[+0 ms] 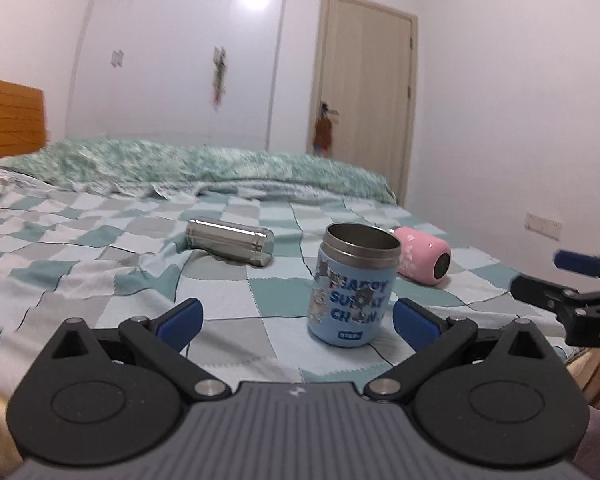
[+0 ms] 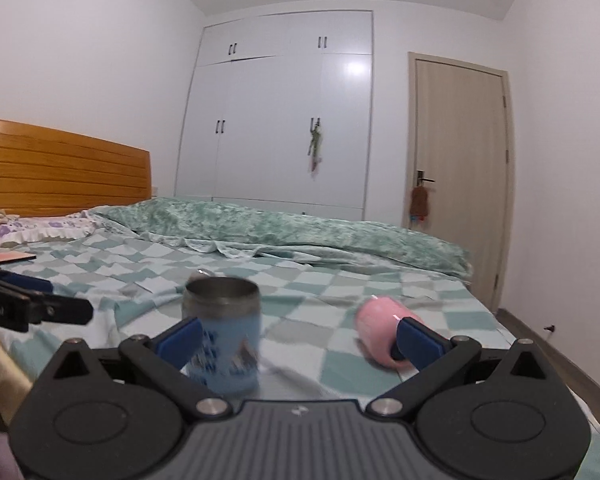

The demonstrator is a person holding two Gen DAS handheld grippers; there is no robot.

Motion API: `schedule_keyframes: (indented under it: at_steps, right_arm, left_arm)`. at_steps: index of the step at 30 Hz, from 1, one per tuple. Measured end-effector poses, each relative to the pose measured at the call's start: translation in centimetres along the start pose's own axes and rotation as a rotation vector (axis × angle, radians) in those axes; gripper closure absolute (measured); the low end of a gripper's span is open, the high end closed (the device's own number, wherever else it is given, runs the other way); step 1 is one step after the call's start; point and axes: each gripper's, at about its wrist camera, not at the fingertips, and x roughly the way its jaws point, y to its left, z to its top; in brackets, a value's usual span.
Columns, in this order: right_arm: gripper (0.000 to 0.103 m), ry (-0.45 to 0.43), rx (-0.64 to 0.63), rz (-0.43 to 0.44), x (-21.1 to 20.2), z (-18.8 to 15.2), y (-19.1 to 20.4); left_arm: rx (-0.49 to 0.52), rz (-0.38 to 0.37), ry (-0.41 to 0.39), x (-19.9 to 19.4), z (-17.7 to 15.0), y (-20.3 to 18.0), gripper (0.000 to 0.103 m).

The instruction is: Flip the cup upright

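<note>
only left view shows steel flask [image 1: 230, 241] clearly.

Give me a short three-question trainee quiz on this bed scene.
1. True or false: the light-blue printed steel cup stands upright, mouth up.
2. Which cup lies nearest the right hand-held gripper? A) pink cup on its side B) shiny steel cylinder cup
3. Fill in: the left hand-held gripper is ___ and holds nothing.

Key: 1 true; 2 A; 3 open.
</note>
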Motion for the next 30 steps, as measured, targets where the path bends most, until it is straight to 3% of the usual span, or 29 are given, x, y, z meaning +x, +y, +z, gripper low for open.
schedule_keyframes:
  at_steps: [5, 14, 30]
  right_arm:
    - [0.000, -0.003, -0.005, -0.041, -2.3, -2.3, -0.8]
    - [0.000, -0.032, -0.001, -0.087, -3.4, -4.7, -0.8]
    - [0.000, -0.053, 0.053, -0.123, -3.6, -5.0, -1.7]
  left_arm:
    - [0.051, 0.071, -0.105, -2.0, -2.5, -3.2, 0.000]
    - [0.103, 0.163, -0.149, -2.2, -4.7, -4.9, 0.000]
    - [0.119, 0.171, -0.176, -2.7, -5.1, -5.2, 0.000]
